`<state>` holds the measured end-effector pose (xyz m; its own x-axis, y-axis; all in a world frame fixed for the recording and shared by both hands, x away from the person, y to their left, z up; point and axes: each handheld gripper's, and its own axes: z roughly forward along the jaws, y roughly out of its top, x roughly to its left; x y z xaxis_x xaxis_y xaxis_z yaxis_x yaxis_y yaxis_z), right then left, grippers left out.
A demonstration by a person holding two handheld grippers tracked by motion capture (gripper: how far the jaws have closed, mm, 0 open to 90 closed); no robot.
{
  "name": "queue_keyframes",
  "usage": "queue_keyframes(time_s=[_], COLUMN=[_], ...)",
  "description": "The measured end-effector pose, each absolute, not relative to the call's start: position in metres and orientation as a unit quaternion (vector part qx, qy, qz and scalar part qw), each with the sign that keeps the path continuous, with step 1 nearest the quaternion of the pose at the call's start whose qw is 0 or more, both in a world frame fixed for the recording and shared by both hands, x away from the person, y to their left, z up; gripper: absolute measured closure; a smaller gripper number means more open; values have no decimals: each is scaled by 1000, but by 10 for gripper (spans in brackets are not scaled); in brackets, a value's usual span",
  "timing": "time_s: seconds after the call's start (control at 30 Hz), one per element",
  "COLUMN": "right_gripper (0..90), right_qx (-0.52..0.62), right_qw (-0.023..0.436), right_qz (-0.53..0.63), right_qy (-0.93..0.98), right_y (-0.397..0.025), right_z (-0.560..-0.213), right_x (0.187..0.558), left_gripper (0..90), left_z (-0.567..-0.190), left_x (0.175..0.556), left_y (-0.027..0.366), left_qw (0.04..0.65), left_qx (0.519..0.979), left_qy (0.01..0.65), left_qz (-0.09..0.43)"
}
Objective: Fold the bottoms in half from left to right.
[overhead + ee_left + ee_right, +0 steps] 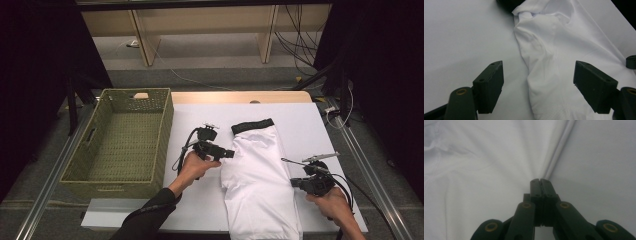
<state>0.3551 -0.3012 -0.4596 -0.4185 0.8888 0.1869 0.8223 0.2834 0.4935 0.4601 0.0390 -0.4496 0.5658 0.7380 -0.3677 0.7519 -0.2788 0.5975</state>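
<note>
A white garment with a black band at its far end lies folded lengthwise on the white table cover. My left gripper hovers at the garment's left edge, jaws wide open. In the left gripper view, the rumpled cloth lies between and beyond the jaws of this gripper. My right gripper is at the garment's right edge. The right gripper view has that gripper shut on the cloth's edge, with creases running into the tips.
An empty green woven basket stands at the table's left side, right beside the left hand. The bare wooden table edge runs along the back. Cables lie on the floor beyond.
</note>
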Motion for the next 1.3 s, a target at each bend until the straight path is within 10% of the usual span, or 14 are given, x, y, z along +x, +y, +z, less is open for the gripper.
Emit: queue_keyframes(time_s=[0.5,1.3], right_gripper=[392,266], right_qx=[538,550], right_qw=[99,135], right_qz=[330,352], right_qy=[770,745], right_y=[-303,-308], right_z=[-450,-446], right_x=[365,446], left_gripper=[231,244], left_z=[-460,-460], left_x=[456,495], left_y=[33,10], left_qw=[382,373], left_qx=[800,790], left_qy=[462,486], left_qz=[-6,10])
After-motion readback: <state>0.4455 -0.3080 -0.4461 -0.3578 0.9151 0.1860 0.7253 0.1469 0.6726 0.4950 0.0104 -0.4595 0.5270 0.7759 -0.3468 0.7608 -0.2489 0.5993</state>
